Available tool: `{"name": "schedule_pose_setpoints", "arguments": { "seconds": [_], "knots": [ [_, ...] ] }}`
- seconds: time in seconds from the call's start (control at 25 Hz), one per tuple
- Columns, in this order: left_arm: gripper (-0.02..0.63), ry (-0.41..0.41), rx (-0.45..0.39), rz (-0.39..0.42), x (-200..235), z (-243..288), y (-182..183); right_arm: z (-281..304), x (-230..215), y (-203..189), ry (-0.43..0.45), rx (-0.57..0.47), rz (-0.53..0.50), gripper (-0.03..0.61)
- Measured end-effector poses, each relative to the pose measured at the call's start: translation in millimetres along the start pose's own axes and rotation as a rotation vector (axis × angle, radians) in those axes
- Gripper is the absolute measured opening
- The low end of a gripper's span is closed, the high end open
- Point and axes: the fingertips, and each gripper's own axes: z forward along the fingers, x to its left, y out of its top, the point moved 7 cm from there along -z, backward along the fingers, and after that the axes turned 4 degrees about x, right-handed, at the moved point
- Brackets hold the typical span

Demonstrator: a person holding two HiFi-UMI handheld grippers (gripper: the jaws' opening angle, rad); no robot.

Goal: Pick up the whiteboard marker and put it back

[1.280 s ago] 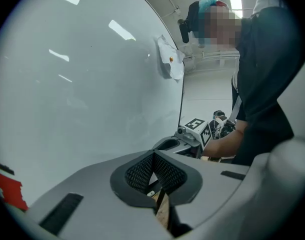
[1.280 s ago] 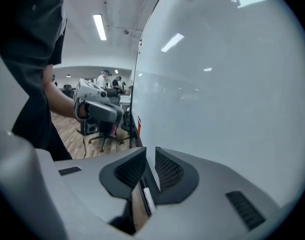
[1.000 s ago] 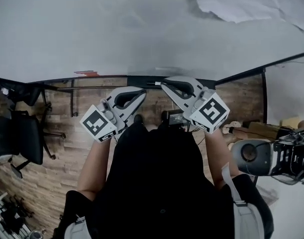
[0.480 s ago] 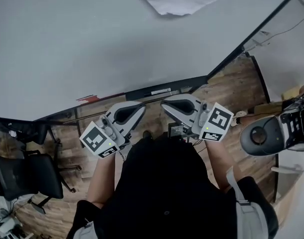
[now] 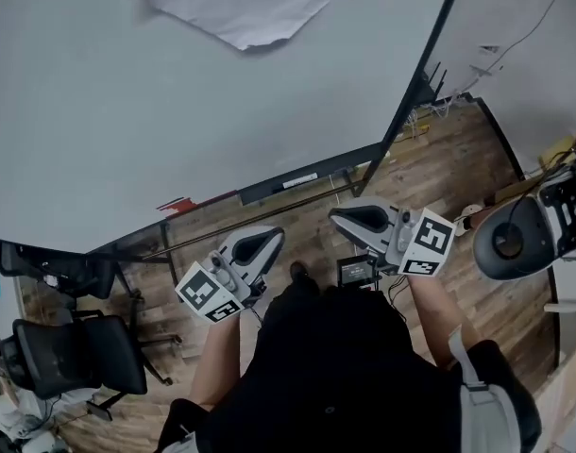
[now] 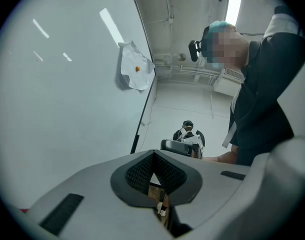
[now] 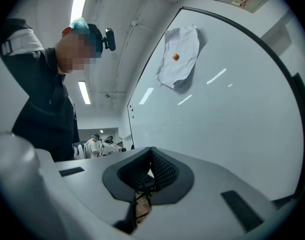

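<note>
No marker is plainly seen in any view. A small red object (image 5: 179, 203) lies on the ledge under the whiteboard (image 5: 175, 111); I cannot tell what it is. My left gripper (image 5: 272, 236) is held close to the body, below the ledge, shut and holding nothing. My right gripper (image 5: 337, 214) hovers beside it at the same height, also shut and empty. In the left gripper view the left gripper (image 6: 153, 156) has its jaws closed together, tilted up along the board. The right gripper (image 7: 151, 151) shows the same in the right gripper view.
A crumpled paper sheet (image 5: 241, 3) is pinned on the whiteboard by an orange magnet (image 7: 175, 56). A black office chair (image 5: 71, 357) stands at the lower left on the wooden floor (image 5: 439, 173). A grey round device (image 5: 515, 243) sits at the right. Another person (image 6: 188, 134) stands far off.
The head view has swung, so the board's edge and the paper have slid left. Both grippers sit a little lower in view and remain shut.
</note>
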Motion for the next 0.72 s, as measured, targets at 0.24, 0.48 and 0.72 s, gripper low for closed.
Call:
{"name": "schedule_pose_setpoints", "arguments": {
  "seconds": [0.24, 0.48, 0.72],
  "knots": [
    [0.011, -0.014, 0.007, -0.025, -65.6, 1.5, -25.8, -36.6, 43.4, -29.1, 0.011, 0.021, 0.028, 0.018],
    [0.011, -0.026, 0.047, -0.063, -102.3, 4.4, -55.3, -55.0, 65.2, -56.7, 0.045, 0.000, 0.055, 0.018],
    [0.011, -0.037, 0.048, -0.076, -113.0, -3.3, -72.4, -58.8, 79.6, -77.9, 0.049, 0.014, 0.048, 0.018]
  ]
}}
